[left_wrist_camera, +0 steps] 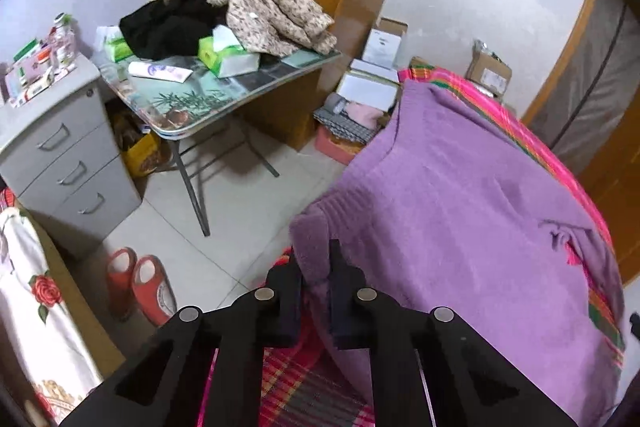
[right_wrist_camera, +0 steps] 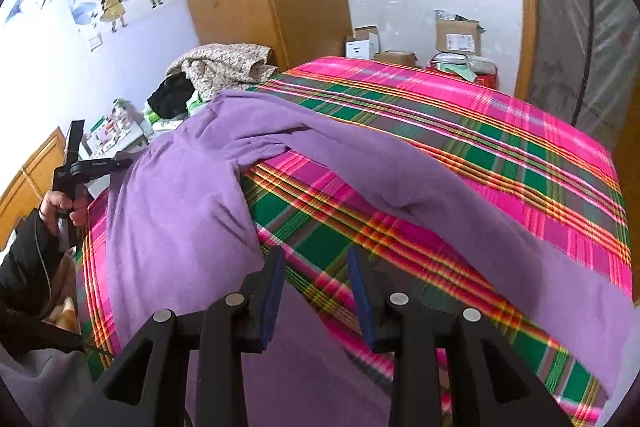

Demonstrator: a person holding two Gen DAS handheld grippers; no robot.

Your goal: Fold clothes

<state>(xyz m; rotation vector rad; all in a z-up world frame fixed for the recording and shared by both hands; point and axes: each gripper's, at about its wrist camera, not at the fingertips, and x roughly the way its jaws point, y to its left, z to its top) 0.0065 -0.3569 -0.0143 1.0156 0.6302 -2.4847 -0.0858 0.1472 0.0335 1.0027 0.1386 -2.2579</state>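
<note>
A purple sweater (left_wrist_camera: 460,187) lies spread across the plaid bedspread (right_wrist_camera: 460,131), its hem at the bed's near left edge. The left gripper (left_wrist_camera: 316,267) pinches the ribbed hem; the right gripper (right_wrist_camera: 316,267) hovers with jaws apart, holding nothing, over the bedspread beside the sleeve (right_wrist_camera: 440,195). Folding seems to be just starting; next, probably, comes grasping the sleeve. No writing is legible.

A purple sweater (left_wrist_camera: 460,195) is spread over a pink plaid sheet (left_wrist_camera: 508,131), ahead and to the right of the left gripper (left_wrist_camera: 316,259). Its ribbed hem is pinched between the nearly closed fingers (left_wrist_camera: 340,291). A folding table (left_wrist_camera: 208,95) piled with clothes is seen ahead to the left, red slippers (left_wrist_camera: 138,281) just left.
</note>
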